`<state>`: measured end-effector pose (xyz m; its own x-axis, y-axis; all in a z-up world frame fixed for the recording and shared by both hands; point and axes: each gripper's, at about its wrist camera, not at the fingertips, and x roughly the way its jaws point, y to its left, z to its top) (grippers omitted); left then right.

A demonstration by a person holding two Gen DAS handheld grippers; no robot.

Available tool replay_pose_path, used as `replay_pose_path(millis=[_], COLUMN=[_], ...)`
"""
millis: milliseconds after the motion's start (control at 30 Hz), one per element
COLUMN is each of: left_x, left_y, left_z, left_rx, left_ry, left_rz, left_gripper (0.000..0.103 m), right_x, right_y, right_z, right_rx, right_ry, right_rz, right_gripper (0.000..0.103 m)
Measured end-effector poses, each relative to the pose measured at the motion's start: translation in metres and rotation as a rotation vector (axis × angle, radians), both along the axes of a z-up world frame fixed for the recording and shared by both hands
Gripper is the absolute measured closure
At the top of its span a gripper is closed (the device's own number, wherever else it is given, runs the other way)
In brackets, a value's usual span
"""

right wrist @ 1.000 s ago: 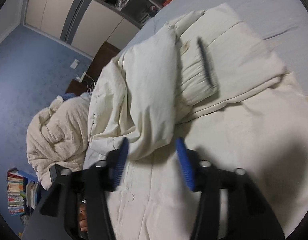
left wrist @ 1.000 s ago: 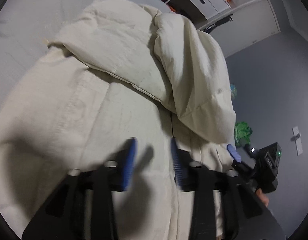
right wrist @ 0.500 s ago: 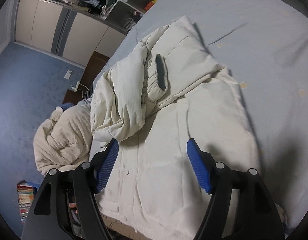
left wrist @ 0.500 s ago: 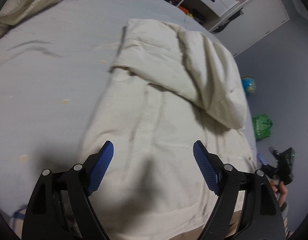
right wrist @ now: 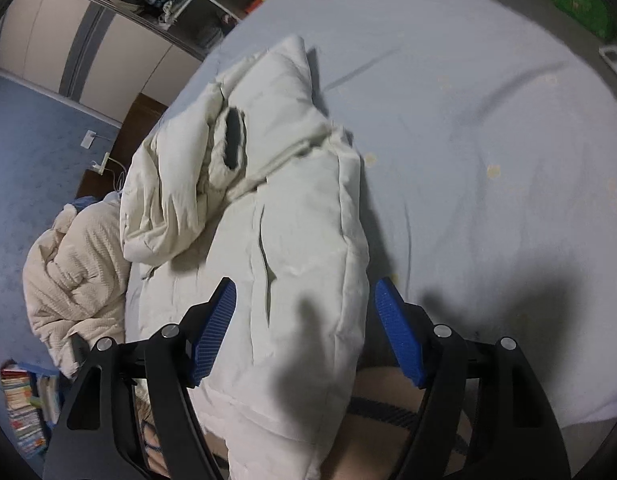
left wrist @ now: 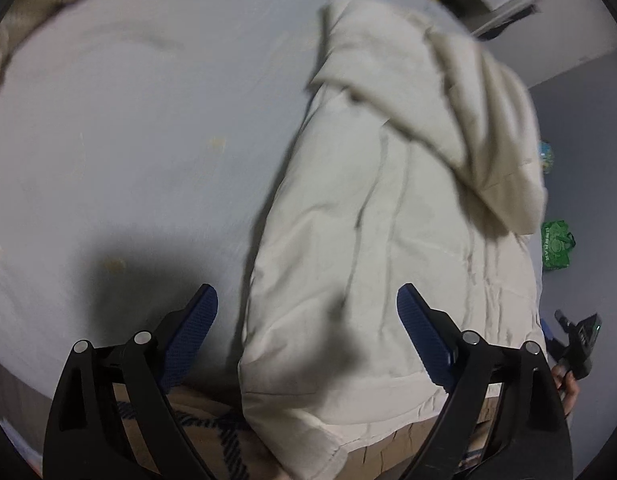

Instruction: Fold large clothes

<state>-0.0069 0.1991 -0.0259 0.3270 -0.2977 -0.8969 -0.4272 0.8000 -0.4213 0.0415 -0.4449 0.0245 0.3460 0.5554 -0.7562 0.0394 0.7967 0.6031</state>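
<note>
Two tongs [left wrist: 306, 304] [right wrist: 304, 300] parted, jacket [left wrist: 388, 240] at bed [left wrist: 128, 140] edge

A bed [right wrist: 488, 128] with a pale grey sheet carried the load. A cream padded coat [right wrist: 300, 264] lay lengthwise on it, its upper part folded over the body and its hem overhanging the near edge.

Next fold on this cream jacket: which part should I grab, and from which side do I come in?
Probably the hem corners of the cream jacket at the bed's near edge, coming from above. That end lies flat and hangs slightly over, while the far end is bulky with folded sleeves. The left gripper, still opening, and the open right gripper hold nothing.
</note>
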Motion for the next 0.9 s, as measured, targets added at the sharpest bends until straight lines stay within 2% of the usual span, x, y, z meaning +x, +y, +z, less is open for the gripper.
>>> replay_pose_path(millis=[67, 233, 367, 633, 767, 900], left_x=[0.005, 0.010, 0.012, 0.011, 0.011, 0.010], left_y=[0.001, -0.003, -0.018, -0.035, -0.042, -0.050], left_z=[-0.015, -0.027, -0.029, -0.024, -0.023, -0.022], left_rx=[-0.050, -0.098, -0.123, -0.126, -0.122, -0.133], left_ry=[0.076, 0.124, 0.123, 0.097, 0.094, 0.085], left_rz=[0.003, -0.041, -0.128, -0.206, -0.243, -0.284], left_gripper=[0.015, 0.015, 0.020, 0.025, 0.026, 0.035], right_x=[0.000, 0.000, -0.001, -0.010, -0.014, -0.019], right_y=[0.005, 0.022, 0.021, 0.001, 0.004, 0.016], right_z=[-0.006, -0.015, -0.017, -0.026, -0.031, -0.028], right_rx=[0.021, 0.005, 0.033, 0.025, 0.058, 0.086], right_ry=[0.026, 0.060, 0.062, 0.094, 0.109, 0.085], right_rz=[0.037, 0.120, 0.121, 0.076, 0.126, 0.213], right_gripper=[0.034, 0.034, 0.034, 0.034, 0.034, 0.035])
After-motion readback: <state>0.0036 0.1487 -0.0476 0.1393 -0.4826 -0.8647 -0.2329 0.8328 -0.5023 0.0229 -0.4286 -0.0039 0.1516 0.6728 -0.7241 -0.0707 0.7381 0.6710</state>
